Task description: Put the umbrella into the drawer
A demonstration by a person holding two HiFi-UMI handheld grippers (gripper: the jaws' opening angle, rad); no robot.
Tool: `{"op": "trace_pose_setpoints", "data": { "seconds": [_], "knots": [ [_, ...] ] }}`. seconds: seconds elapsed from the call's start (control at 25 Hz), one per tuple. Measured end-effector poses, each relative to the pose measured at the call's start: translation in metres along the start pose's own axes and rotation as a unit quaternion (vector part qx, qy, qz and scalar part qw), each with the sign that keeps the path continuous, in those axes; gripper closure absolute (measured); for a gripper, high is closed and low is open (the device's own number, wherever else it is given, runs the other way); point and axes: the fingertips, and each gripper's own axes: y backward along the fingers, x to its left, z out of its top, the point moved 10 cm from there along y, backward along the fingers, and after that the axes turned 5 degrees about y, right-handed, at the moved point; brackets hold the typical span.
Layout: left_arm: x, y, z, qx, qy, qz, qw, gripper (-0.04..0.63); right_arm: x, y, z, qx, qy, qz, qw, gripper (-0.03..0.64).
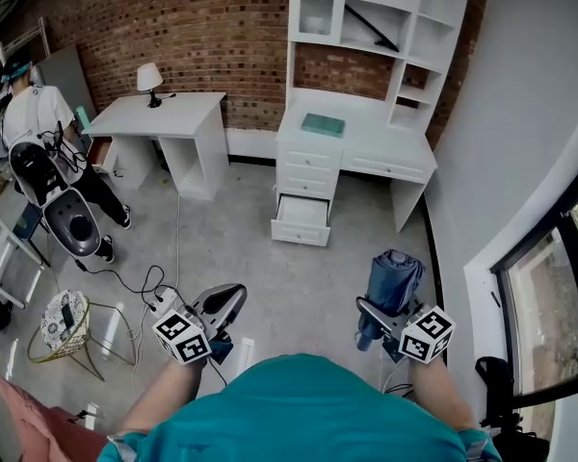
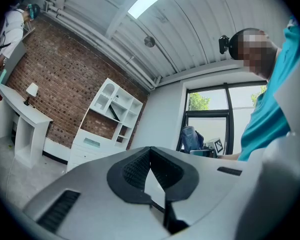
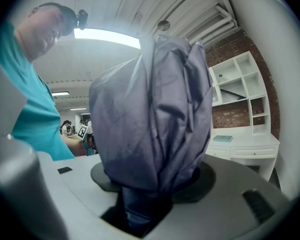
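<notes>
- Gripping a folded blue-grey fabric umbrella point(image 1: 395, 275), right gripper point(image 1: 374, 318) has both jaws clamped on the bunched lower part, spread wide around the bulk
- umbrella sticks out past the jaw tips toward the far wall and fills most of the right gripper view
- left gripper point(image 1: 223, 304) has its jaw tips together with nothing between the pads
- the two grippers are held side by side, well apart, low in the head view, just ahead of the person's teal shirt point(image 1: 308, 412) and over the grey concrete floor point(image 1: 270, 277)
- tall white wooden desk point(image 1: 366, 152) with a shelf hutch on top stands ahead against the red brick wall point(image 1: 202, 27)
- lowest white drawer point(image 1: 303, 218) of the desk's left stack is pulled open
- umbrella is well apart from the drawer, not in it yet
- flat teal book point(image 1: 323, 124) lies on the desktop
- second person point(image 1: 39, 114) stands at far left, near a plain white table point(image 1: 164, 114) with a small white-shaded lamp point(image 1: 149, 77) on it
</notes>
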Motion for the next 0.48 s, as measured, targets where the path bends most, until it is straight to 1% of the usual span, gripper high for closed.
{"op": "trace_pose_setpoints", "data": {
  "seconds": [0.28,0.48],
  "knots": [
    [-0.036,-0.032,-0.021,-0.006,0.008,0.006,0.9999,0.581,-0.027,0.042,-0.013,0.012,0.004,0.009,1.0,0.376],
    [-0.044,-0.041,-0.029,0.0,0.012,0.014,0.9998,0.581,-0.039,0.049,-0.023,0.017,-0.004,0.012,1.0,0.376]
  ]
}}
